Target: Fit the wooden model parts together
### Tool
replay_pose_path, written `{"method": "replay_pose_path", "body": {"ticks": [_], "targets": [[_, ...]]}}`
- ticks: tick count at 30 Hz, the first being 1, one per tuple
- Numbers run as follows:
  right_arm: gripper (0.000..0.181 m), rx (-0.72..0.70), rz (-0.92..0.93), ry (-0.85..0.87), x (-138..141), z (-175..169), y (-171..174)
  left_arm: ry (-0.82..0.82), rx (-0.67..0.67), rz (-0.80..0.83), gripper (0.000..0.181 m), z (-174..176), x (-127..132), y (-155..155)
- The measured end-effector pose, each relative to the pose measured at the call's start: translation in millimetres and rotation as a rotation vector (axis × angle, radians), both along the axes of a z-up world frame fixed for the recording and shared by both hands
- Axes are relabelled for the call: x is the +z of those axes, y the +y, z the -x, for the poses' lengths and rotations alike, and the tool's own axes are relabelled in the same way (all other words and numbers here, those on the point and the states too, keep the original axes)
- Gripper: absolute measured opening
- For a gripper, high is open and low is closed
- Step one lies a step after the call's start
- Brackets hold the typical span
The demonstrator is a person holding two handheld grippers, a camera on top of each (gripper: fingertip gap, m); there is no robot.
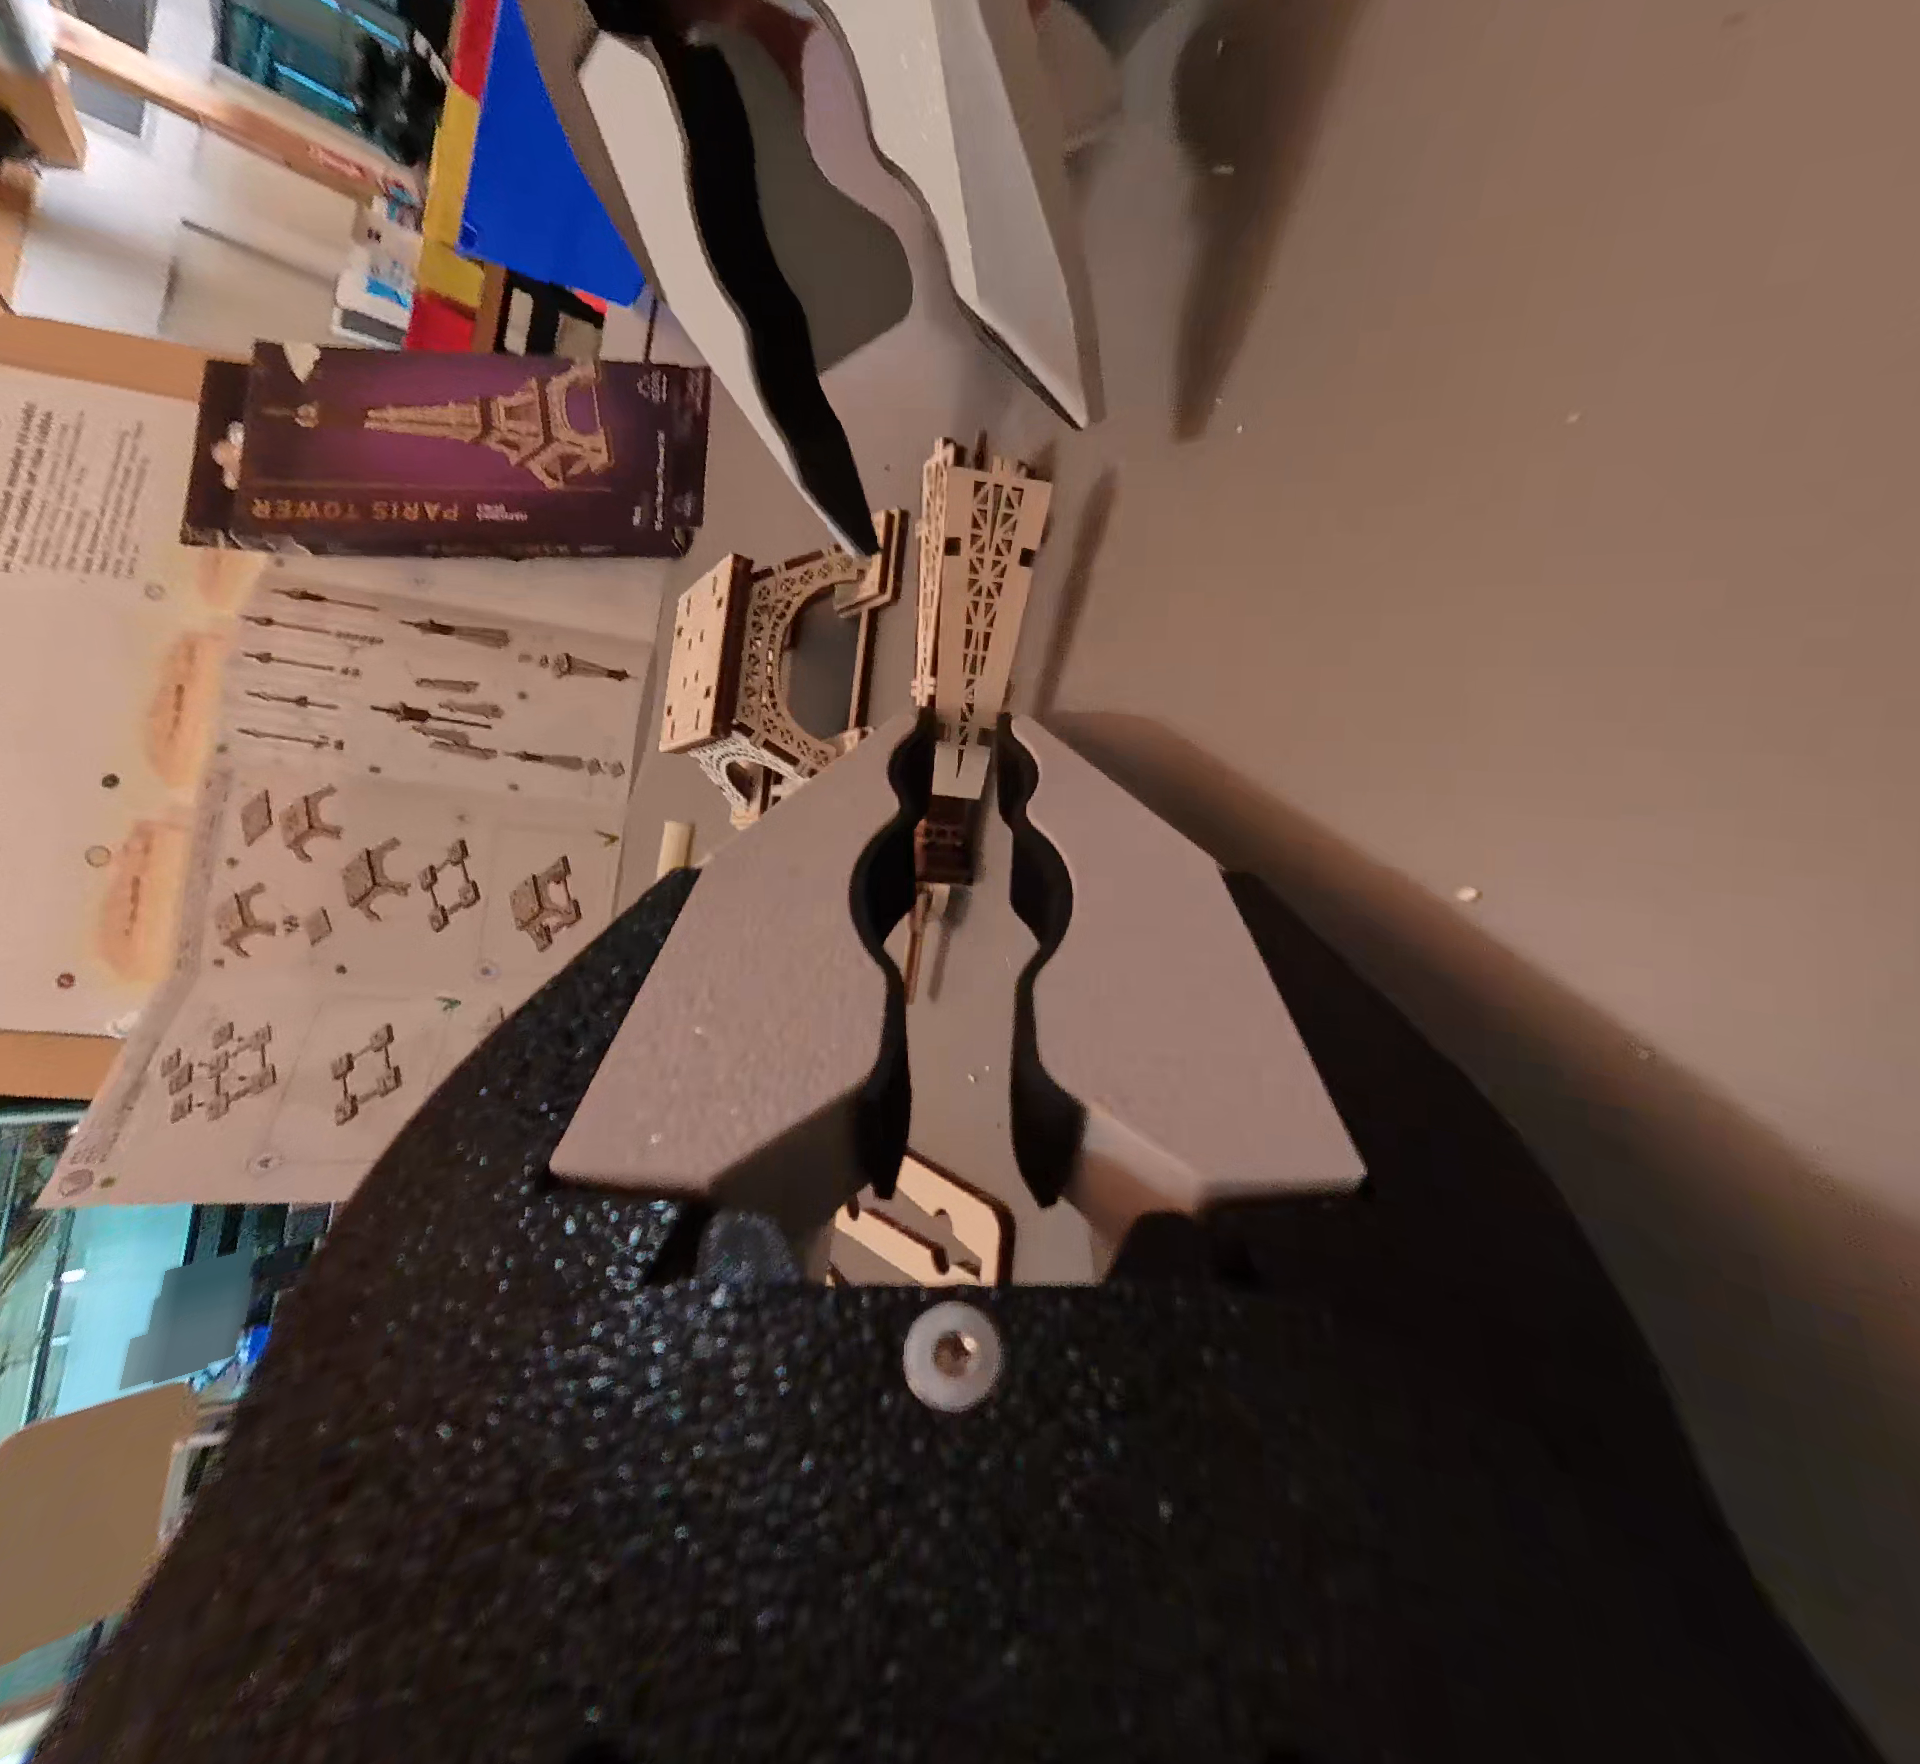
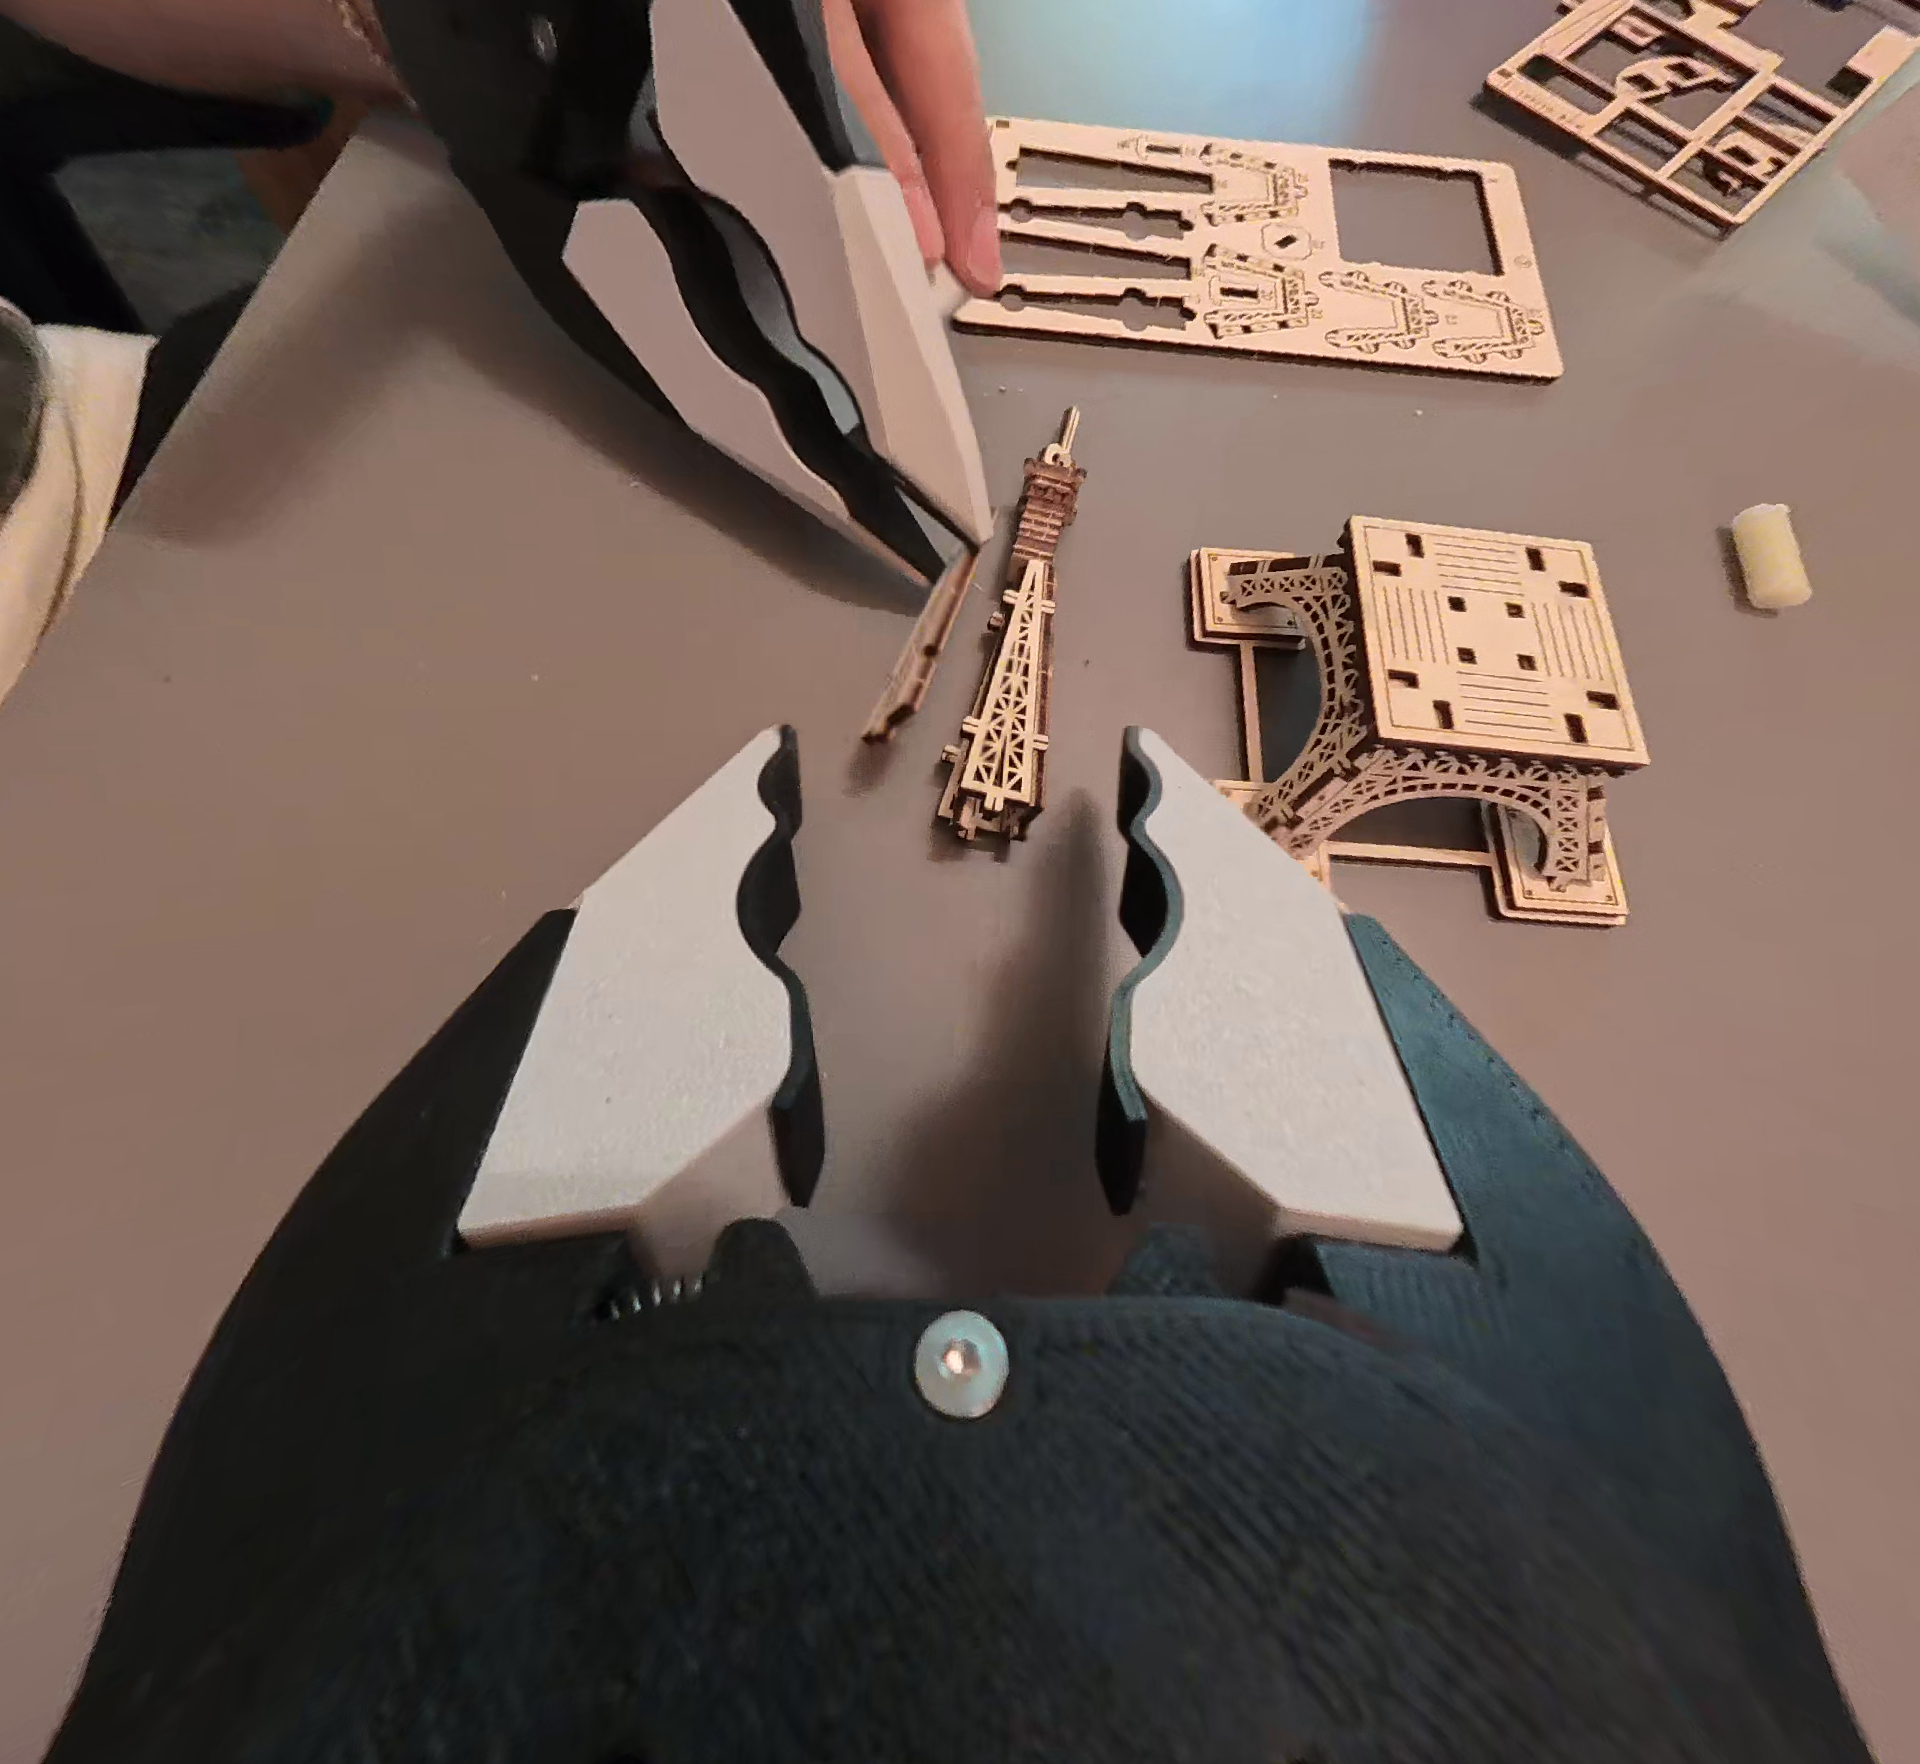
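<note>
The left tool point(image 2: 961, 556) pinches a thin wooden strip point(image 2: 920, 649) beside the spire point(image 2: 1003, 665) lying on the surface point(image 2: 416, 675), probably for fitting, while the right tool point(image 2: 961, 779) waits near, fingers apart.

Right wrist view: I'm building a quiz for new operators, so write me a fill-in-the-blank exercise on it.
The right gripper is ___.
The spire lies on its ___.
The left gripper is shut on a thin wooden ___.
The arched base sits to the spire's ___ in this view.
Missing words: open; side; strip; right.
</note>
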State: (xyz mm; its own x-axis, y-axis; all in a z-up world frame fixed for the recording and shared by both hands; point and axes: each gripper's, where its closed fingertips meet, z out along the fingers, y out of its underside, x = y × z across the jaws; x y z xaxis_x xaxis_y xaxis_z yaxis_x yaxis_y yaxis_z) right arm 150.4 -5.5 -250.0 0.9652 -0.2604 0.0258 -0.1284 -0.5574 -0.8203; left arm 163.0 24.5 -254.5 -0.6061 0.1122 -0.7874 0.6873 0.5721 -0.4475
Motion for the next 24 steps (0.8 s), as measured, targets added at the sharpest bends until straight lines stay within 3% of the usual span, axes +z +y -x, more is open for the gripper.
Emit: {"method": "replay_pose_path", "body": {"ticks": [4, 11, 24], "targets": [[0.063, -0.07, 0.039, 0.006, -6, -8, 0, -0.068, 0.024, -0.059, 0.01, -2, -3, -4], [0.038, -0.076, 0.092, -0.012, -13, -8, 2, -0.197, 0.05, -0.107, 0.01, -5, -5, -8], [0.024, -0.097, 0.129, -0.121, -14, -15, 13, -0.267, 0.08, -0.1, 0.01, -7, -3, -6]]}}
